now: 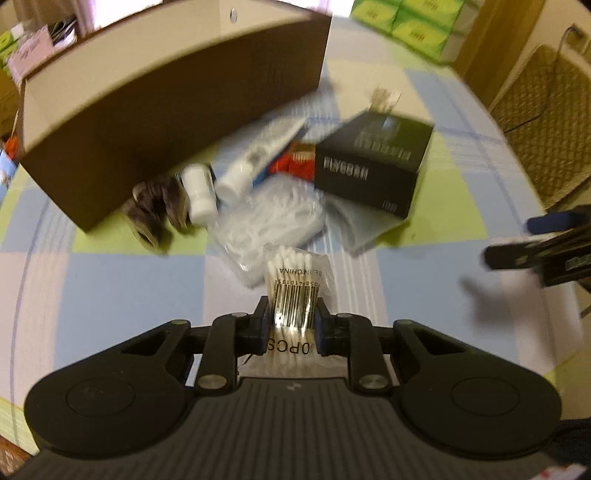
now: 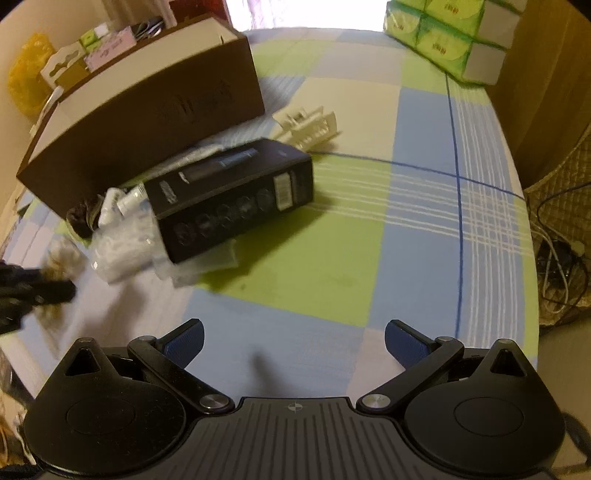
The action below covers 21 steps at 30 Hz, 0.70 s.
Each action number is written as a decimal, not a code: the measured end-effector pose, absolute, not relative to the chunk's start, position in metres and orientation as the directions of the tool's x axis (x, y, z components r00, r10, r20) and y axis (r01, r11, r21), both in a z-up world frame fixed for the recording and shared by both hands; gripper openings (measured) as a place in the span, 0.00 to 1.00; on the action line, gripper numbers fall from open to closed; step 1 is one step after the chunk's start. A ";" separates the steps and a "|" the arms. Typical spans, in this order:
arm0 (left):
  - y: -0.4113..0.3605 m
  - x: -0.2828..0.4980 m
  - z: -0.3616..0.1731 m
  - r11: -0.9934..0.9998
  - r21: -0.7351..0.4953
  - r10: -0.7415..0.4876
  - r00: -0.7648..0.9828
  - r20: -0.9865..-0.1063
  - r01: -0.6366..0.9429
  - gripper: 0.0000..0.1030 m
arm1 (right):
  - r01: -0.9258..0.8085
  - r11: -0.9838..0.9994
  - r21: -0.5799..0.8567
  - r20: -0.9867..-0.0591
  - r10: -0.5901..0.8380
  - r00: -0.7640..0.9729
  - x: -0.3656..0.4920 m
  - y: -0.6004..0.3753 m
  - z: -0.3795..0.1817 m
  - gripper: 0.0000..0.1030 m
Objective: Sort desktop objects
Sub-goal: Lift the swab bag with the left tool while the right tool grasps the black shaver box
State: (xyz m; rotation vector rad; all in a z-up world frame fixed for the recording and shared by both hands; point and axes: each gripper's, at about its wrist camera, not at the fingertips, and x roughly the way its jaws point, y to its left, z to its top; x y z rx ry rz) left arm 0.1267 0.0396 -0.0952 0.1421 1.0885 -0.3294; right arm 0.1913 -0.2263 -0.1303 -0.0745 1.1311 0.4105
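Note:
My left gripper (image 1: 293,314) is shut on a clear packet of cotton swabs (image 1: 295,284) with a barcode label, held just above the checked tablecloth. Beyond it lies a heap: a bag of white floss picks (image 1: 273,218), two white bottles (image 1: 201,192), a white tube (image 1: 258,155), a red packet (image 1: 297,162) and a black box (image 1: 373,166). A brown cardboard box (image 1: 166,110) with an open top stands behind the heap. My right gripper (image 2: 293,341) hangs open over bare cloth, nothing between its blue pads. The black box (image 2: 229,195) lies ahead of it to the left.
Green tissue packs (image 2: 447,33) are stacked at the far right corner of the table. A white plastic clip piece (image 2: 310,125) lies beside the brown box (image 2: 147,118). A quilted chair and cables (image 2: 557,251) stand past the table's right edge. The checked cloth (image 2: 406,221) stretches to the right.

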 end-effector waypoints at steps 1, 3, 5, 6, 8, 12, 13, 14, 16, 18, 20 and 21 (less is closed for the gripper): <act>0.043 0.128 -0.088 0.938 -0.052 -0.205 0.429 -0.880 0.342 0.18 | -0.338 0.930 0.146 -0.884 0.276 0.376 0.190 -0.222 -0.126 0.98; 0.051 0.133 -0.071 0.928 -0.059 -0.234 0.448 -0.863 0.369 0.18 | -0.299 0.943 0.146 -0.872 0.265 0.411 0.189 -0.212 -0.117 0.98; 0.058 0.140 -0.055 0.915 -0.060 -0.257 0.464 -0.848 0.398 0.18 | -0.260 0.953 0.152 -0.855 0.259 0.450 0.189 -0.202 -0.106 0.98; 0.061 0.145 -0.048 0.909 -0.058 -0.267 0.470 -0.841 0.412 0.18 | -0.244 0.957 0.155 -0.844 0.257 0.470 0.189 -0.196 -0.101 0.98; 0.069 0.155 -0.036 0.898 -0.062 -0.290 0.482 -0.827 0.435 0.18 | -0.208 0.966 0.154 -0.822 0.242 0.516 0.188 -0.181 -0.092 0.98; 0.087 0.175 -0.018 0.880 -0.084 -0.338 0.494 -0.801 0.467 0.18 | -0.158 0.979 0.132 -0.790 0.200 0.580 0.189 -0.144 -0.084 0.98; 0.092 0.181 -0.014 0.875 -0.089 -0.350 0.495 -0.795 0.475 0.18 | -0.143 0.983 0.119 -0.787 0.181 0.589 0.189 -0.132 -0.085 0.98; 0.096 0.187 -0.010 0.871 -0.095 -0.361 0.496 -0.790 0.483 0.18 | -0.130 0.985 0.112 -0.788 0.168 0.593 0.190 -0.123 -0.087 0.98; 0.106 0.199 -0.003 0.865 -0.102 -0.375 0.499 -0.781 0.490 0.18 | -0.098 0.991 0.089 -0.793 0.130 0.595 0.192 -0.106 -0.094 0.98; 0.115 0.212 0.002 0.865 -0.102 -0.378 0.506 -0.776 0.491 0.18 | -0.075 0.996 0.057 -0.795 0.091 0.599 0.194 -0.093 -0.102 0.98; 0.123 0.223 0.007 0.865 -0.103 -0.383 0.512 -0.769 0.491 0.18 | -0.046 0.999 0.015 -0.795 0.039 0.605 0.196 -0.082 -0.109 0.98; 0.127 0.229 0.010 0.865 -0.106 -0.385 0.515 -0.766 0.490 0.18 | -0.032 0.999 0.000 -0.793 0.020 0.609 0.198 -0.078 -0.111 0.98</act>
